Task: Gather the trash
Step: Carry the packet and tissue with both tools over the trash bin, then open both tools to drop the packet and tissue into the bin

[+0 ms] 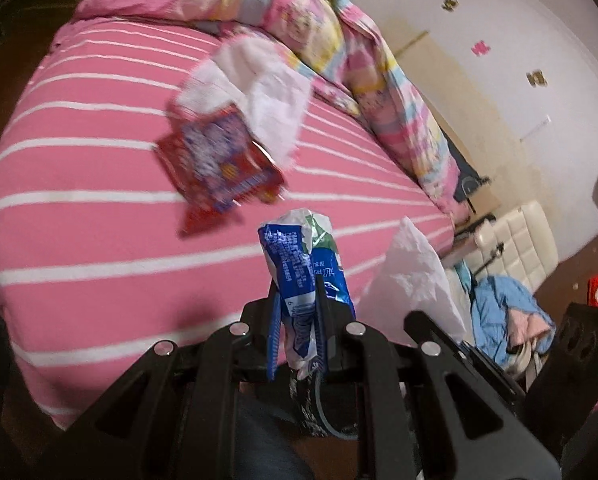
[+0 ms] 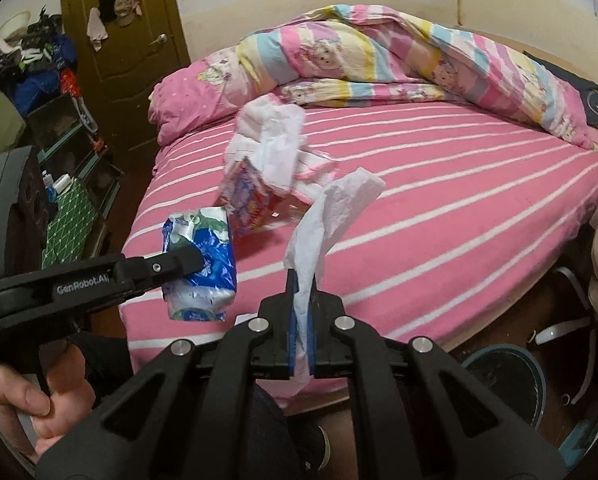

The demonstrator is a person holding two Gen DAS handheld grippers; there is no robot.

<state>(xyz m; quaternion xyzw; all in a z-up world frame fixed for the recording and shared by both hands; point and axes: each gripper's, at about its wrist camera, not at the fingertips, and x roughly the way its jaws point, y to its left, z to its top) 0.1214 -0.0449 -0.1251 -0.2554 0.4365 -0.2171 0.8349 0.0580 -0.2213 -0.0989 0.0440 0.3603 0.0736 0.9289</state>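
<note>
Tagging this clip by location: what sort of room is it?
A lived-in bedroom: a bed with a pink striped sheet, a bunched cartoon-print quilt, and a wooden door hung with clothes.

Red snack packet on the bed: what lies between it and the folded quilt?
Crumpled white tissues, touching the red snack packet and reaching toward the quilt; right wrist view.

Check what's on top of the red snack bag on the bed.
Crumpled white tissue lies over the far end of the red snack bag; its printed near end shows. The covered part, and anything under the tissue, can't be seen. Both rest on the striped sheet.
</note>
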